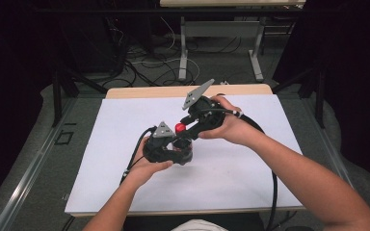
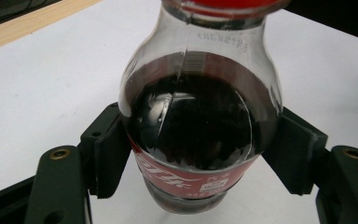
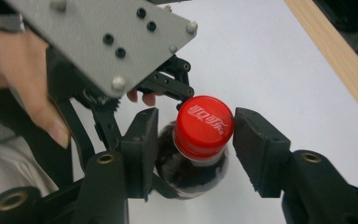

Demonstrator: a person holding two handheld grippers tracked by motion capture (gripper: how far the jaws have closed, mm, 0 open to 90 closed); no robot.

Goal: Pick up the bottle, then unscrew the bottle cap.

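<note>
I have the cola bottle [image 2: 198, 126] standing upright near the middle of the white table sheet [image 1: 250, 178], and my left gripper [image 1: 185, 153] is clenched around its belly: in the left gripper view both black pads [image 2: 109, 156] press the glass-clear wall at the level of the dark drink, just above the red label [image 2: 182, 179]. My right gripper [image 3: 193, 140] comes in from above and behind, tilted down over the red cap [image 3: 204, 126]. In the right gripper view its jaws sit either side of the cap; the right pad [image 3: 256, 140] touches the cap's edge, while the left one stands just off it, so the cap is bracketed rather than gripped.
</note>
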